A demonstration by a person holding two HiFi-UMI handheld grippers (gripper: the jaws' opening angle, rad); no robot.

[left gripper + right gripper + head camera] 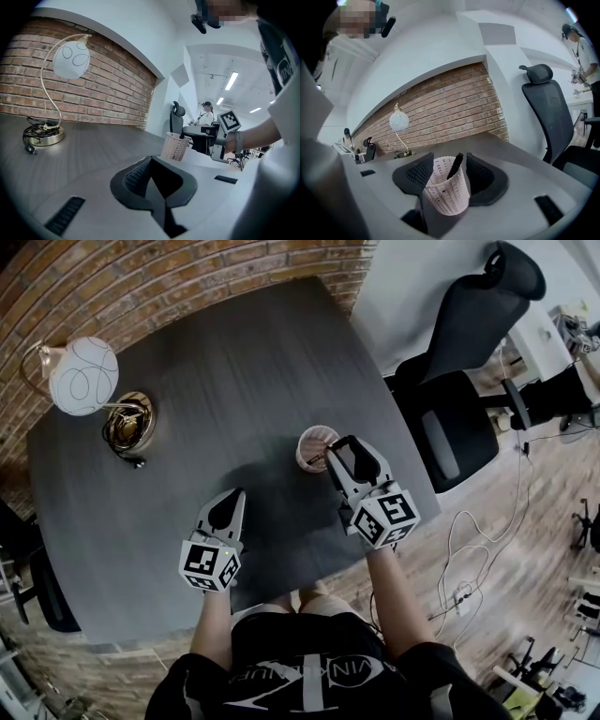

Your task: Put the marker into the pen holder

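Jaws on the right gripper (450, 174) stand wide apart, one on each side of the pen holder (445, 194), pads clear of it, gripping nothing. Marker (455, 165) sits inside the pen holder, black, leaning, top end poking above the rim. Left gripper (152, 183) has its jaws together and empty, well apart from the pen holder on the person's left, low over the table (206, 381). Pen holder stands upright near the table's right edge in the head view. Lamp (84, 376) is far across from the pen holder, by the brick wall. Step in hand: release, with the marker already in, so the task looks essentially done. Next move, as I judge it: draw the right gripper straight back from the pen holder, jaws wide, so neither pad clips the rim and tips it.
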